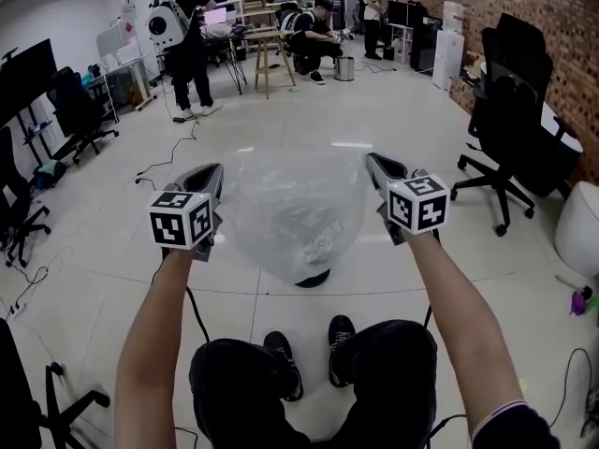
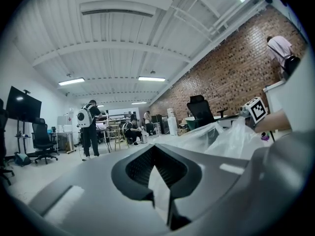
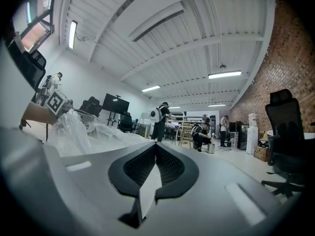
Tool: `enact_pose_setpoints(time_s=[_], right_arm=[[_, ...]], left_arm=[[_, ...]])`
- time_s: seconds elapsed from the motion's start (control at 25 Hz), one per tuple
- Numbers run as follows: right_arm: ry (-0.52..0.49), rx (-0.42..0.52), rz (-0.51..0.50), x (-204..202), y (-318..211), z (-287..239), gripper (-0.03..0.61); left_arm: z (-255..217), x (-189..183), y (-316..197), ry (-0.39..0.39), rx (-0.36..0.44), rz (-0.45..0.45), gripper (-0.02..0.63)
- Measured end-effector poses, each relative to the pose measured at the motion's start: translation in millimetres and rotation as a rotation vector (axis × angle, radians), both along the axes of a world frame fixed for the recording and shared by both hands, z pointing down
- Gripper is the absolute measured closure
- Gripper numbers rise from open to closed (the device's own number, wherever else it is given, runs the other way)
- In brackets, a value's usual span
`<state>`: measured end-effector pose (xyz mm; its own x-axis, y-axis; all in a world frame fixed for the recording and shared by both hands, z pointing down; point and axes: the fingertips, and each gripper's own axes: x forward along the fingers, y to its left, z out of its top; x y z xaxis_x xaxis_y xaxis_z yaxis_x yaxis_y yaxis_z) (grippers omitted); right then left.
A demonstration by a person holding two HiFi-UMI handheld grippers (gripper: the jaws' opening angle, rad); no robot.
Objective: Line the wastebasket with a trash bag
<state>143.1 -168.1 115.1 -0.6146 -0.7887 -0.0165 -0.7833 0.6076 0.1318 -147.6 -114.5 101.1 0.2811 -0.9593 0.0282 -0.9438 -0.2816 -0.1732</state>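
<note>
A clear trash bag (image 1: pixel 295 213) hangs stretched between my two grippers at chest height over the floor. My left gripper (image 1: pixel 211 171) is shut on its left rim and my right gripper (image 1: pixel 374 160) on its right rim. A dark wastebasket (image 1: pixel 314 278) shows only as a sliver under the bag's bottom, in front of my shoes. In the left gripper view a strip of film sits pinched in the shut left gripper (image 2: pixel 156 154), and the bag (image 2: pixel 221 136) billows to the right. In the right gripper view the shut right gripper (image 3: pixel 156 149) also pinches film, with the bag (image 3: pixel 83 129) at left.
A black office chair (image 1: pixel 510 110) stands at the right by the brick wall, with a white bin (image 1: pixel 580 227) near the right edge. More chairs (image 1: pixel 80 110) and cables (image 1: pixel 164 166) lie at the left. People (image 1: pixel 187 45) work around a wooden stool (image 1: pixel 267 59) far back.
</note>
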Motion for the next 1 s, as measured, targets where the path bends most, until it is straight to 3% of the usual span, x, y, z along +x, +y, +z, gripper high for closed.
enact_pose_setpoints(time_s=[0.6, 1.0], right_arm=[[0.006, -0.051, 0.036, -11.8, -87.0, 41.1, 0.578], [0.024, -0.154, 0.071, -9.9, -130.3, 100.6, 0.578]], left_arm=[[33.2, 23.4, -110.6, -0.012, -0.052, 0.127, 0.603], [90.0, 20.2, -162.8, -0.003, -0.148, 0.148, 0.603]])
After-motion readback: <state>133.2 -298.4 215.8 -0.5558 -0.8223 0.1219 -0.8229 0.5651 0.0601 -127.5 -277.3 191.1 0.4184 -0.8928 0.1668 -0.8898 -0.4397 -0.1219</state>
